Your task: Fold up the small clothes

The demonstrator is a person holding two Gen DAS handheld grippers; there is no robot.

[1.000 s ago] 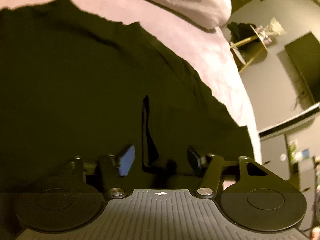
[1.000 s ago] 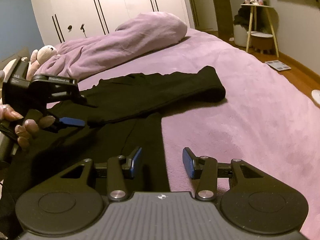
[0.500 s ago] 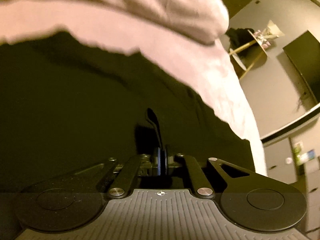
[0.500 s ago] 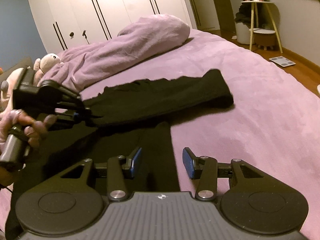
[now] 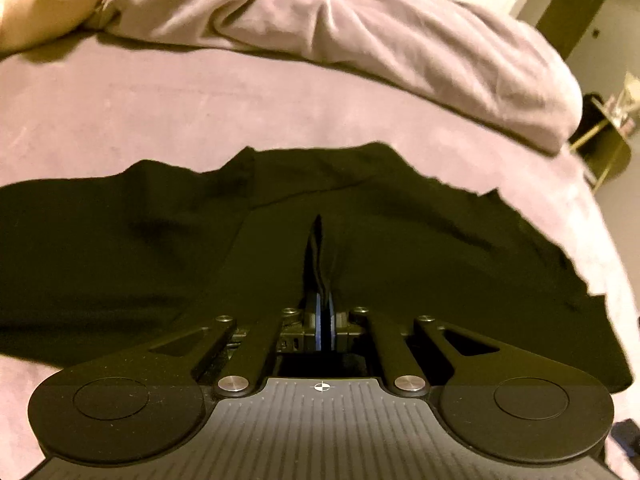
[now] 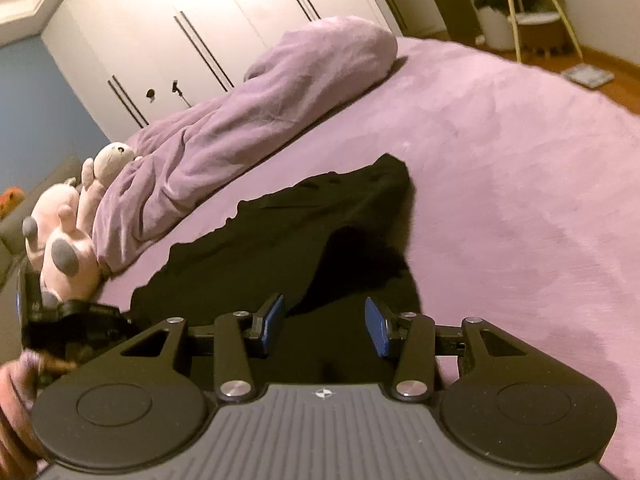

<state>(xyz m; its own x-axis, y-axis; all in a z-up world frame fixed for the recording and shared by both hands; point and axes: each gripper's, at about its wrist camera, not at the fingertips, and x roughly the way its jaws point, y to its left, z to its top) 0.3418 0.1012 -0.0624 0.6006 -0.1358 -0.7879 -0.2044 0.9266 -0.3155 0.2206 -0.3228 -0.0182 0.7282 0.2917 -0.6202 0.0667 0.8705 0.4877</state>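
While left gripper (image 5: 323, 320) pinches black garment (image 5: 400, 240) fold, right gripper (image 6: 325, 326) spread above it

Likely a bedroom: bed (image 6: 500, 152), wardrobe (image 6: 180, 20), plush toy (image 6: 68, 236).

Plain black garment (image 5: 160, 248) on a purple bedspread (image 6: 520, 160); blue claw pads (image 6: 376, 326).

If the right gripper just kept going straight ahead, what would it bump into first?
Most likely the black garment. The right gripper is open, and the dark cloth lies right between and beyond its fingers on the purple bed. Depth is hard to judge, so it may skim just over the cloth first.
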